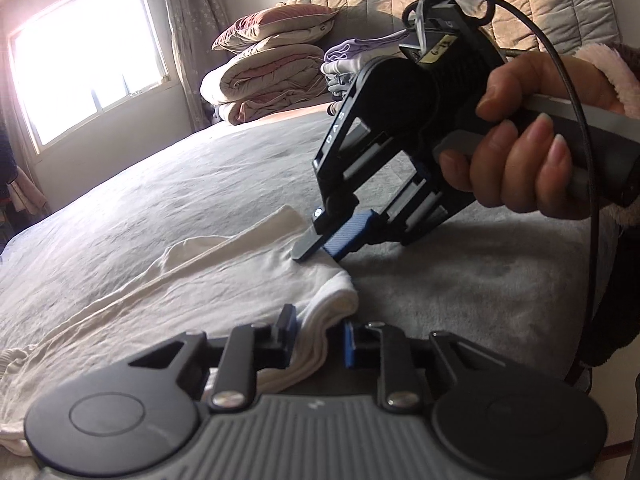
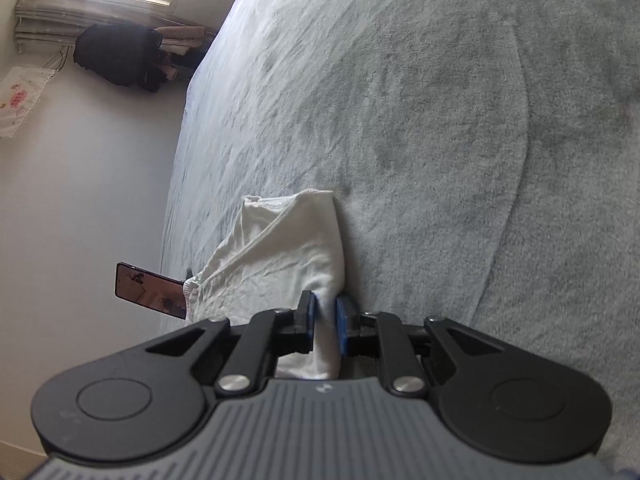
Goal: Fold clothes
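Both tools clamped on one thick folded edge of white garment on bed: left tool near, right tool farther; cloth trailing left.

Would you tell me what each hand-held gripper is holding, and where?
Both pinch the white garment along its folded edge: left hand-held gripper, right hand-held gripper.

Strong daylight from window, blown out with pink-edged glare. Warm sun patch on headboard and bedding pile. Bed evenly, coolly lit in right view. Fisheye bending and dark corners. Nearest hand-held gripper parts soft.
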Tool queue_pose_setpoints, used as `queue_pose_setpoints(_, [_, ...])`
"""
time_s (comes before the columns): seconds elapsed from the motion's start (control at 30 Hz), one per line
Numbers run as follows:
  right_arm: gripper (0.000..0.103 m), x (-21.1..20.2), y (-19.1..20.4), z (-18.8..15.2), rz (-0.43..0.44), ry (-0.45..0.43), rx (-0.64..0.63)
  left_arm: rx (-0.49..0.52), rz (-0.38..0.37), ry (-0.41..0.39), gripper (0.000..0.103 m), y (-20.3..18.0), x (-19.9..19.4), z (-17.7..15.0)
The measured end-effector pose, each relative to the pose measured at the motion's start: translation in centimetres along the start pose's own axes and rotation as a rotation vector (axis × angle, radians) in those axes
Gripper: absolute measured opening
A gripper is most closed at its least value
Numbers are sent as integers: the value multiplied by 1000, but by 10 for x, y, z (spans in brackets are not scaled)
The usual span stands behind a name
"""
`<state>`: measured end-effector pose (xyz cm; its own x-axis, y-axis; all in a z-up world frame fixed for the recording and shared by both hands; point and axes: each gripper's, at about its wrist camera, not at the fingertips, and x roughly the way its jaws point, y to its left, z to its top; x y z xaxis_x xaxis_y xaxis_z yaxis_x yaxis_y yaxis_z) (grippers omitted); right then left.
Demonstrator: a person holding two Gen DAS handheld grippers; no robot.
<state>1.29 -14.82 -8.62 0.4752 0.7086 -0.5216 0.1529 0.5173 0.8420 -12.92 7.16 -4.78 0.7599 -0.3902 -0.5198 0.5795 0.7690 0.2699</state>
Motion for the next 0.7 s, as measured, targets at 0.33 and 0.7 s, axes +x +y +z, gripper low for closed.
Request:
queue_pose_setpoints(0.33, [26,8,5,4,36,-45,-41,-39,14,5,15,2,3,2])
queue_pose_setpoints(0.7, [48,7,32,-7,-91,-155,-349,-131,1,-50,17,14,4,-8])
